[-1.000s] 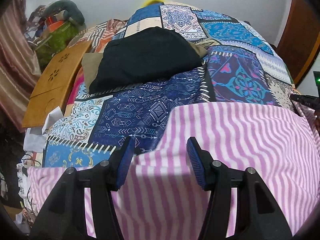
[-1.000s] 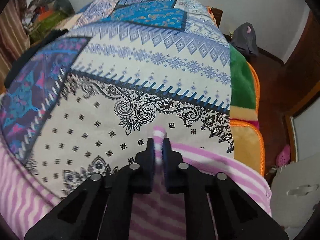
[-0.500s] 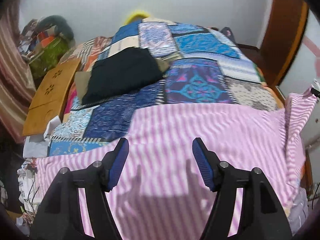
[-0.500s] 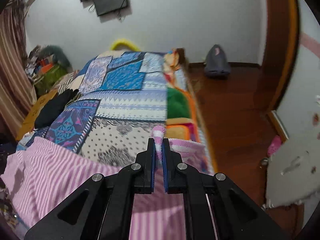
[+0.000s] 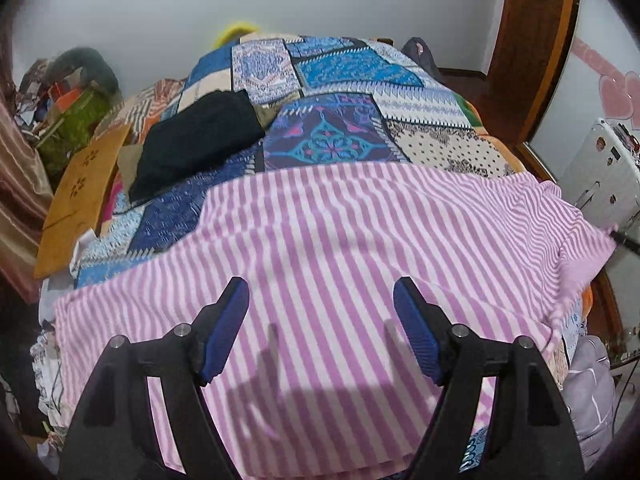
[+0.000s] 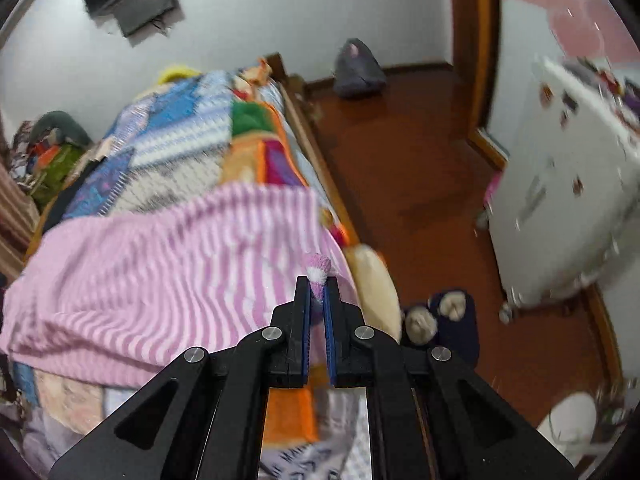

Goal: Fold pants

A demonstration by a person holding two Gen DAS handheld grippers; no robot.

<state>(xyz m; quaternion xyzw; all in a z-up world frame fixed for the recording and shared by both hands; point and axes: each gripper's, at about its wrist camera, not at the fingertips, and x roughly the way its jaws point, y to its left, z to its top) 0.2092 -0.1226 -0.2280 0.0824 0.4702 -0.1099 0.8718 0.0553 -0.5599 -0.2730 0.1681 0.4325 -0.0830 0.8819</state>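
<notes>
Pink-and-white striped pants (image 5: 360, 240) lie spread across the near end of a patchwork bedspread (image 5: 336, 144). My left gripper (image 5: 322, 304) hovers over the cloth, its jaws opening, nothing between the blue pads. In the right wrist view the same pants (image 6: 168, 264) stretch from the bed toward my right gripper (image 6: 316, 280), which is shut on a fuzzy corner of the cloth that sticks out above its tips. That pulled corner shows at the far right of the left wrist view, drawn taut off the bed's side.
A folded black garment (image 5: 196, 140) lies further up the bed, with a wooden board (image 5: 80, 196) and piled clutter (image 5: 68, 100) at the left. Right of the bed are a wooden floor (image 6: 424, 184), dark slippers (image 6: 444, 320), a white appliance (image 6: 568, 200) and a bag (image 6: 356, 68).
The left jaws have widened and let go of the cloth, drawing back over it. The right gripper has carried its pants corner off the bed's right side, rolling as it went.
</notes>
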